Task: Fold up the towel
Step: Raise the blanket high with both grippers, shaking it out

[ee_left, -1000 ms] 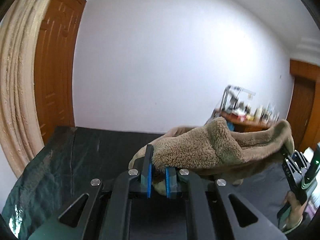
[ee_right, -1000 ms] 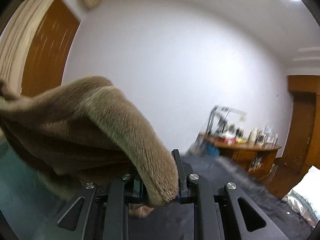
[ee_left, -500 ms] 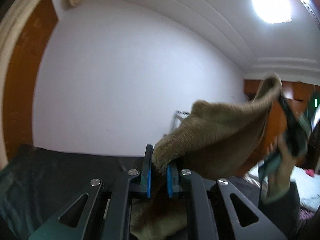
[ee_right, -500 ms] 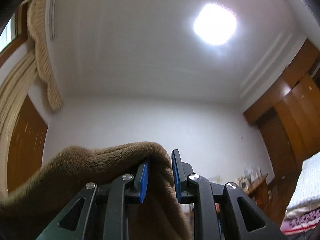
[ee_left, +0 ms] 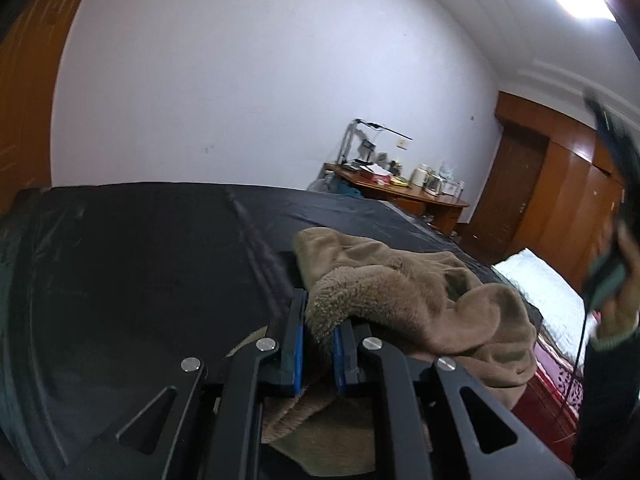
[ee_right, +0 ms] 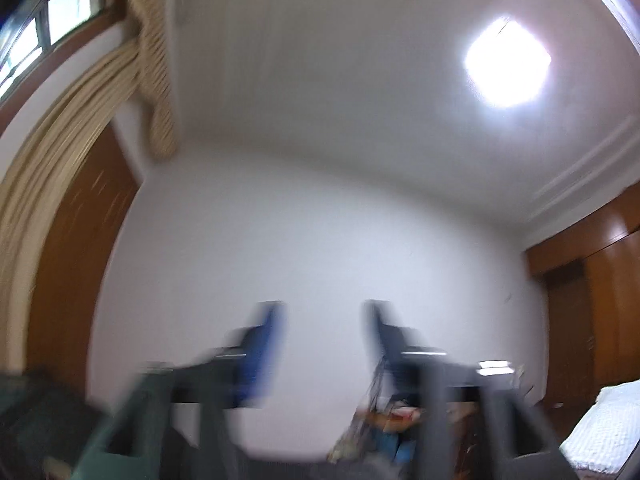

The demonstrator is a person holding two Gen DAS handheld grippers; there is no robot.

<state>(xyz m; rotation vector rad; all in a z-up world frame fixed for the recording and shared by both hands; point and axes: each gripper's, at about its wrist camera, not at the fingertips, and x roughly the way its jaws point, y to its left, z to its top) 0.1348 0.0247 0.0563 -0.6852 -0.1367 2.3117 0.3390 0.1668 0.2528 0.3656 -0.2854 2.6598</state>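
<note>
Pinching towel (ee_left: 416, 304) edge, left gripper (ee_left: 318, 344) fingers narrow; towel trails right across table (ee_left: 140, 260); right gripper (ee_right: 324, 344) fingers wide, empty.

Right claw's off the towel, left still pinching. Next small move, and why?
Probably bring the right claw back down to re-pinch a free edge of the towel. It is open, empty, blurred and aimed at the ceiling, while the left claw alone clamps one edge. The rest lies crumpled on the dark table, so no clean fold is possible with one grip.
</note>
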